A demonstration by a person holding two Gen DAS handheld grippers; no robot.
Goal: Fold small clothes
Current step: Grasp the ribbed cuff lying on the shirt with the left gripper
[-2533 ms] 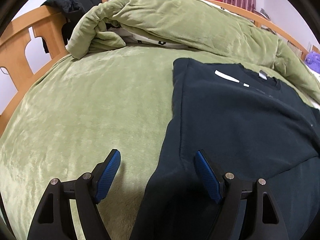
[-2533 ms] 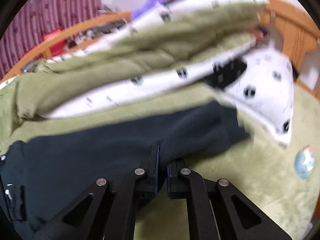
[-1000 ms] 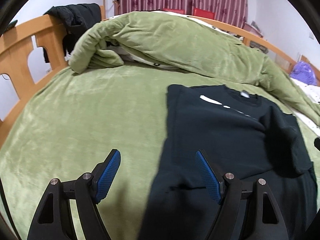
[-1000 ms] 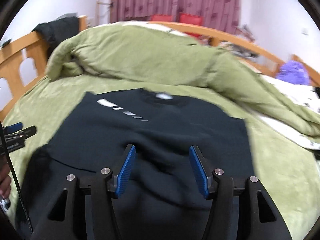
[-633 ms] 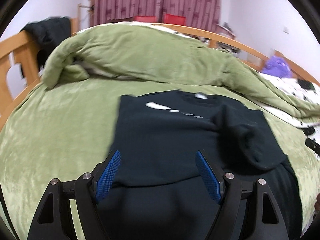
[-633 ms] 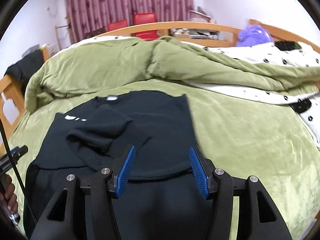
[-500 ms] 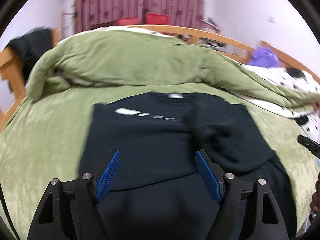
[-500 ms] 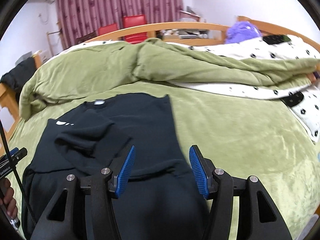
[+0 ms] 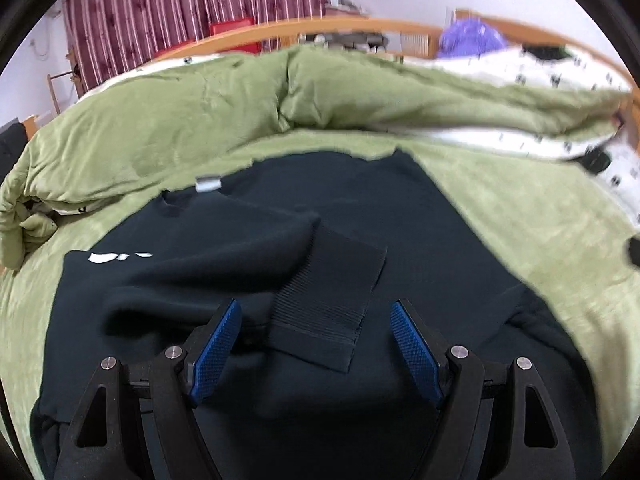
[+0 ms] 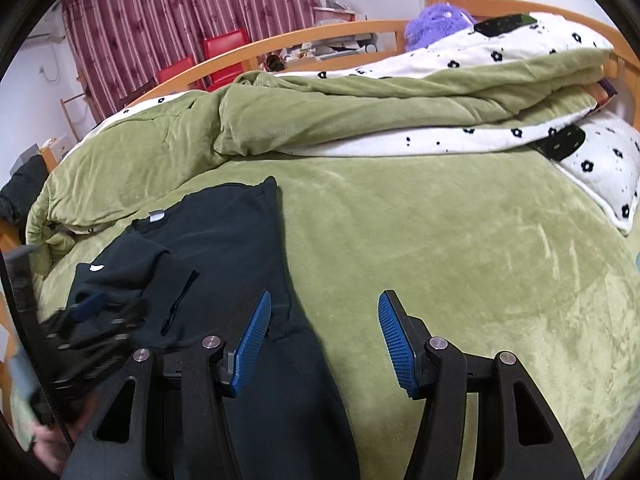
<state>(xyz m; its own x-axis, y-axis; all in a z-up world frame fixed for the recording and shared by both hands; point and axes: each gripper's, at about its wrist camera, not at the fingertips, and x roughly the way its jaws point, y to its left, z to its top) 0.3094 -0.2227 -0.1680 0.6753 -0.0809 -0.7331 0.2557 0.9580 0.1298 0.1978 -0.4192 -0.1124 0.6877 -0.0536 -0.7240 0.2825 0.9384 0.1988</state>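
Note:
A black sweatshirt (image 9: pixel 408 224) lies flat on the green bedspread (image 9: pixel 520 216), collar and white label away from me, a white logo at its left. One sleeve is folded across the chest, and its ribbed cuff (image 9: pixel 332 304) lies just beyond my left gripper (image 9: pixel 316 340). That gripper hangs open over the garment with nothing between its blue pads. In the right wrist view the sweatshirt (image 10: pixel 232 240) lies at the left. My right gripper (image 10: pixel 322 332) stands open over its right edge, holding nothing. The left gripper (image 10: pixel 92 320) shows blurred at that view's left edge.
A bunched green quilt (image 10: pixel 320 120) with a white flowered lining fills the far side of the bed. A white flowered pillow (image 10: pixel 600 172) lies at the right. The wooden bed rail (image 10: pixel 328 36), red chairs and a striped curtain stand behind. Bare bedspread (image 10: pixel 460 240) stretches right of the sweatshirt.
Both grippers have swung to the right across the bed. The left one went from the sweatshirt's left edge to over the folded sleeve cuff. The right one now hangs over the garment's right edge.

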